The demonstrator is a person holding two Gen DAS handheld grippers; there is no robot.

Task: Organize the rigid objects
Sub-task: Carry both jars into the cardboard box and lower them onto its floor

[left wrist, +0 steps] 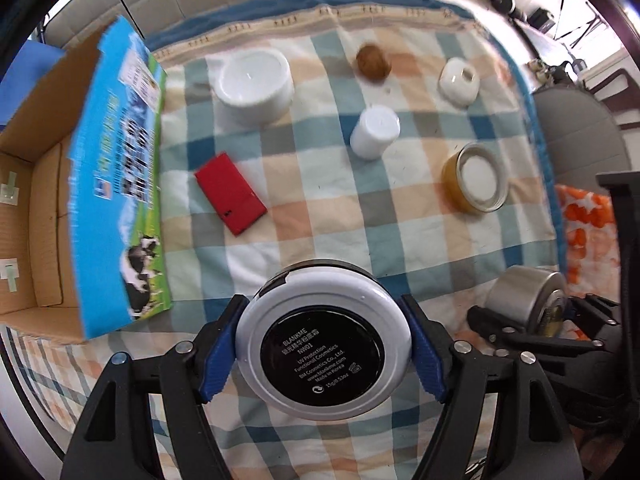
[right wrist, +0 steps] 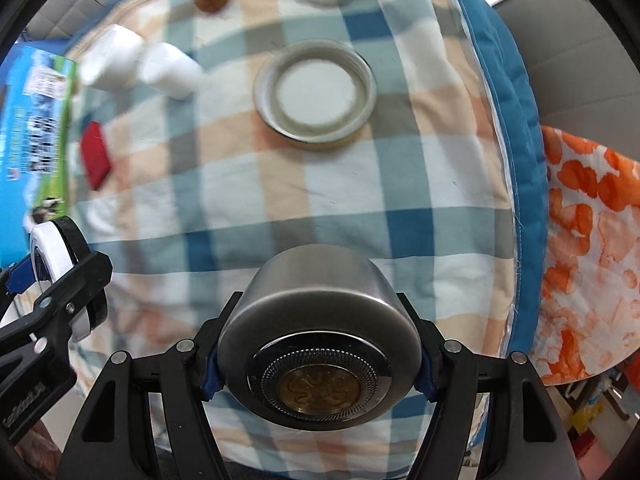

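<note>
My left gripper [left wrist: 323,336] is shut on a round white cosmetic compact [left wrist: 323,340] with a black label, held above the checked cloth [left wrist: 320,208]. My right gripper [right wrist: 318,350] is shut on a steel canister [right wrist: 318,336] with a brass centre; it also shows in the left wrist view [left wrist: 524,298]. The compact shows at the left of the right wrist view [right wrist: 52,248]. On the cloth lie a red flat case [left wrist: 230,193], a white jar [left wrist: 254,84], a white bottle [left wrist: 375,131], a brown ball [left wrist: 373,62], a small white container [left wrist: 459,80] and an amber glass jar [left wrist: 476,178].
An open cardboard box [left wrist: 36,216] with a blue milk-print side [left wrist: 120,184] stands at the left of the cloth. An orange and white fabric [right wrist: 588,256] lies past the cloth's blue right edge. A grey chair [left wrist: 580,128] is to the right.
</note>
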